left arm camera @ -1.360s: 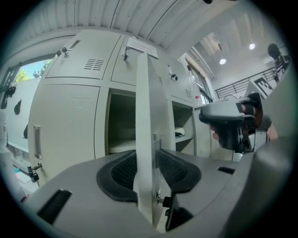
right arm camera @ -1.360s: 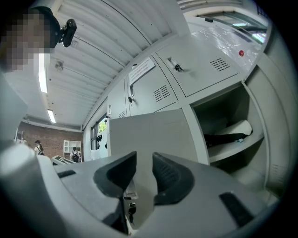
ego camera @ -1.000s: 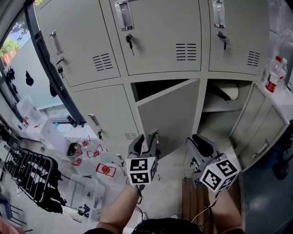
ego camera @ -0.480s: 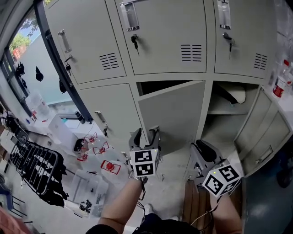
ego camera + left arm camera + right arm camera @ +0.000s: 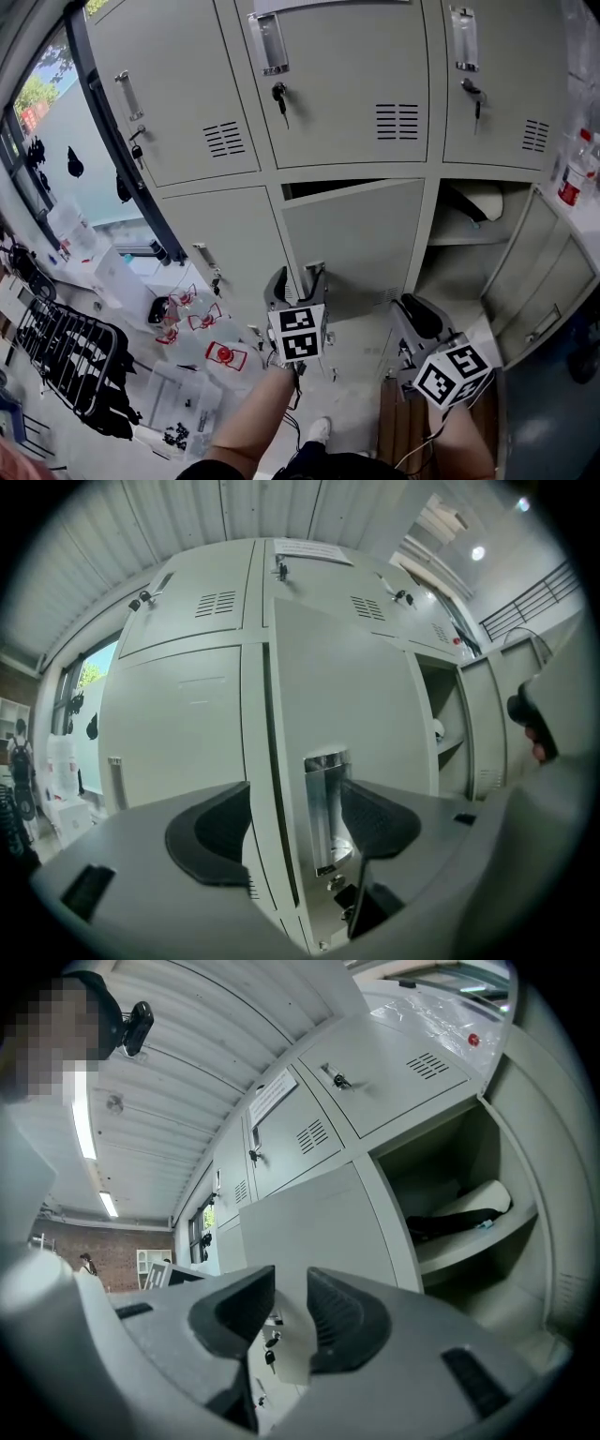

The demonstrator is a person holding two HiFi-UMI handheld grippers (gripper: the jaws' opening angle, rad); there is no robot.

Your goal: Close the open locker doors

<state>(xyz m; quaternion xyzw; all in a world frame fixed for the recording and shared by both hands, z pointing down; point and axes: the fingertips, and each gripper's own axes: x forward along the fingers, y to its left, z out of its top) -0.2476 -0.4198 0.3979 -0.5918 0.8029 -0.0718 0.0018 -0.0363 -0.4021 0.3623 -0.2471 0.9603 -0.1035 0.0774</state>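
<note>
The left gripper [image 5: 298, 279], jaws just opening wide, straddles the chrome handle [image 5: 325, 803] of the ajar locker door [image 5: 352, 239] without gripping; the right gripper [image 5: 292, 1312] hangs alongside, slightly parted, empty.

place: workshop locker area | evidence: grey steel lockers [image 5: 337, 94], corrugated roof [image 5: 206, 1063], brick wall [image 5: 115, 1241]

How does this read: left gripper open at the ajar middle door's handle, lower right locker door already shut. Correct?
No. The lower right locker door stands wide open, as the head view shows. The rest holds: the left gripper is open, its jaws have just been opening, with the handle of the ajar middle door between them.
</note>
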